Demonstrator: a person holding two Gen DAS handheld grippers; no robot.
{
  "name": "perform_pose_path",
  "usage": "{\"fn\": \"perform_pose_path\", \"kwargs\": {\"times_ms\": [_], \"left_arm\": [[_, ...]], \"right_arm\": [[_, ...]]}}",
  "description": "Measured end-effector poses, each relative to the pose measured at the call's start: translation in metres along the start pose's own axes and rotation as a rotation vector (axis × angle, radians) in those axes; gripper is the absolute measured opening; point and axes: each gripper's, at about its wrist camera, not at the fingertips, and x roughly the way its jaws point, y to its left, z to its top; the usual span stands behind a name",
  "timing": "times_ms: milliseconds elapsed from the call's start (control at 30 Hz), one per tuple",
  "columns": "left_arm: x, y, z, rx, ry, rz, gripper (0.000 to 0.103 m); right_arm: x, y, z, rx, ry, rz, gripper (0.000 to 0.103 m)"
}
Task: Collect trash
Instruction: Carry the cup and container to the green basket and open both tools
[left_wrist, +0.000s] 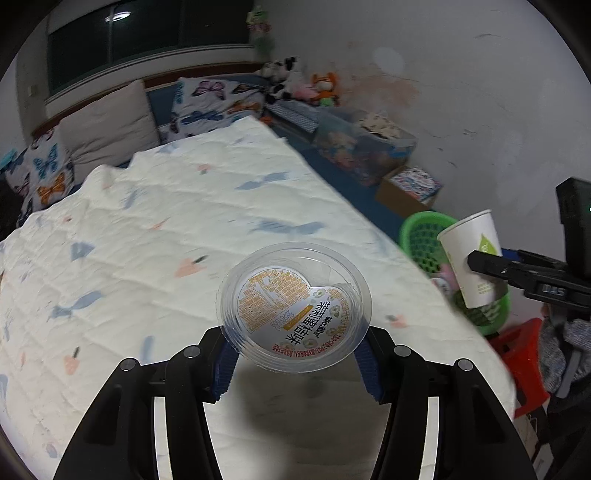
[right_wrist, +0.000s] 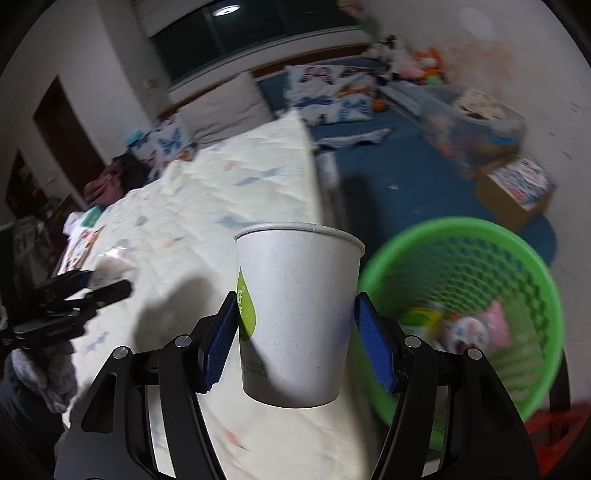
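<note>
My left gripper (left_wrist: 295, 354) is shut on a clear plastic jelly cup (left_wrist: 295, 306) with a peeled printed lid inside, held above the quilted bed. My right gripper (right_wrist: 297, 343) is shut on an upright white paper cup (right_wrist: 295, 314) with a green drop logo, held at the bed's right edge beside a green mesh trash basket (right_wrist: 480, 258). In the left wrist view the paper cup (left_wrist: 472, 258) and right gripper show at the right, in front of the basket (left_wrist: 417, 232). In the right wrist view the left gripper (right_wrist: 99, 284) with its cup shows at the left.
The bed has a cream quilt (left_wrist: 166, 221) and butterfly pillows (left_wrist: 207, 103). The basket holds several wrappers (right_wrist: 465, 328) and stands on a red stool (left_wrist: 524, 354). Cardboard box (right_wrist: 517, 192), clear storage bin (left_wrist: 362, 144) and plush toys (left_wrist: 295, 81) line the wall.
</note>
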Motion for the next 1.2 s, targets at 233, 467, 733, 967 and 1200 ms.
{"fn": "perform_pose_path", "kwargs": {"times_ms": [233, 467, 733, 967, 1200], "left_arm": [[0.013, -0.053, 0.011, 0.060, 0.012, -0.053, 0.054], [0.032, -0.105, 0.024, 0.121, 0.031, -0.101, 0.054], [0.055, -0.151, 0.032, 0.173, 0.058, -0.130, 0.054], [0.074, -0.180, 0.035, 0.195, 0.088, -0.150, 0.054], [0.095, -0.208, 0.033, 0.223, 0.131, -0.166, 0.054]], "right_arm": [[-0.010, -0.068, -0.025, 0.049, 0.014, -0.184, 0.064], [-0.002, -0.118, -0.042, 0.121, 0.042, -0.258, 0.064], [-0.005, -0.138, -0.054, 0.167, 0.041, -0.264, 0.065], [-0.024, -0.143, -0.052, 0.173, 0.003, -0.246, 0.073], [-0.049, -0.144, -0.057, 0.183, -0.043, -0.232, 0.077]]}}
